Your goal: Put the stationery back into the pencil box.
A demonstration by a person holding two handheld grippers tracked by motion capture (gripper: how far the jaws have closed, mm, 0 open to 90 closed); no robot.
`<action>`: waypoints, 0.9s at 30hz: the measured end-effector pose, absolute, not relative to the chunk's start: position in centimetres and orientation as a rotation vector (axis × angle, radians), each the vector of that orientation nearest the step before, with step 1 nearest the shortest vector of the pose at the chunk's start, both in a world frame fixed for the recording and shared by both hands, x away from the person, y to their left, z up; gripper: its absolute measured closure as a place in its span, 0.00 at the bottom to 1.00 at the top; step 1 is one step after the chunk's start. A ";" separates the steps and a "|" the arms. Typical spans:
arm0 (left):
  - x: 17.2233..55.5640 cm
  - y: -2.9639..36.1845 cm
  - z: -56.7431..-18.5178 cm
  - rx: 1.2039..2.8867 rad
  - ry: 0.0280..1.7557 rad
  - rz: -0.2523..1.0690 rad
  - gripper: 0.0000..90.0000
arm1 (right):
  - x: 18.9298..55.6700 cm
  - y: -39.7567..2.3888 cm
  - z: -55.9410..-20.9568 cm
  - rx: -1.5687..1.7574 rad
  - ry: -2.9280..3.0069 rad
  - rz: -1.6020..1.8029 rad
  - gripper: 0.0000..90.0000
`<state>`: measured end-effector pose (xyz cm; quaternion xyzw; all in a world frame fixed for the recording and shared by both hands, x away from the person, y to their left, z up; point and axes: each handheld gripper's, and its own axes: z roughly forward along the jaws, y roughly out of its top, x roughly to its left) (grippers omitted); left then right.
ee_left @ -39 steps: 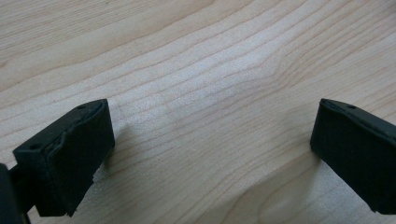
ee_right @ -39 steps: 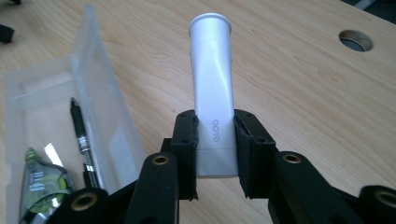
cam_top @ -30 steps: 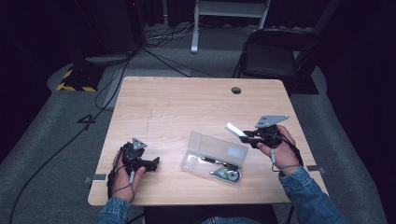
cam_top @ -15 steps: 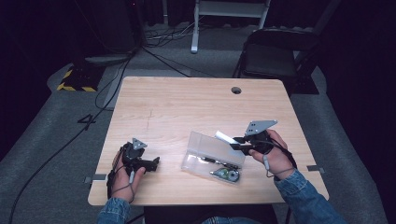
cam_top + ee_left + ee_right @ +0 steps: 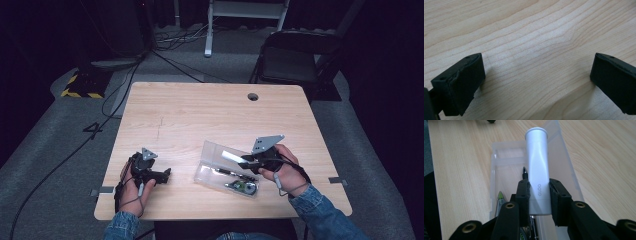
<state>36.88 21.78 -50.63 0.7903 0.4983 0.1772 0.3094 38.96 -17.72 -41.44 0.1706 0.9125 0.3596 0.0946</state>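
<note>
Two grippers, one glue stick, one clear plastic box w/ a few pens inside, one table. The right gripper (image 5: 537, 192) is clamped on the white glue stick (image 5: 537, 165), pads pressing both sides of its lower half, label "GLOO" between them; stick runs straight out ahead of the jaws, its flat flanged end farthest from them. Right below and ahead of that gripper lies the clear plastic box (image 5: 495, 170), open on top; stick hangs over it, and I can't tell if it touches the box. In the box under the jaws: a black-tipped pen (image 5: 524, 172) just left of the stick, a green-tipped one (image 5: 500, 196) further left, at least 2, rest hidden by the jaws. From the high view the right gripper (image 5: 246, 161) sits over the box's right end, right hand (image 5: 285, 172) behind it, denim sleeve coming in low, grey plate on top tilted up. The left gripper (image 5: 536, 82) is well apart to the left of the box, jaws spread wide w/ nothing between, just bare wood table (image 5: 536, 37) under them; left hand (image 5: 134, 182) rests low on the table near its front edge. Past the table: a folding chair (image 5: 290, 60) and cables on the floor, none in the way.
</note>
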 end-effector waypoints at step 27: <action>36.9 21.8 -50.6 2.088 1.317 0.468 0.00 | 38.1 -14.4 -44.3 0.354 2.858 0.973 0.79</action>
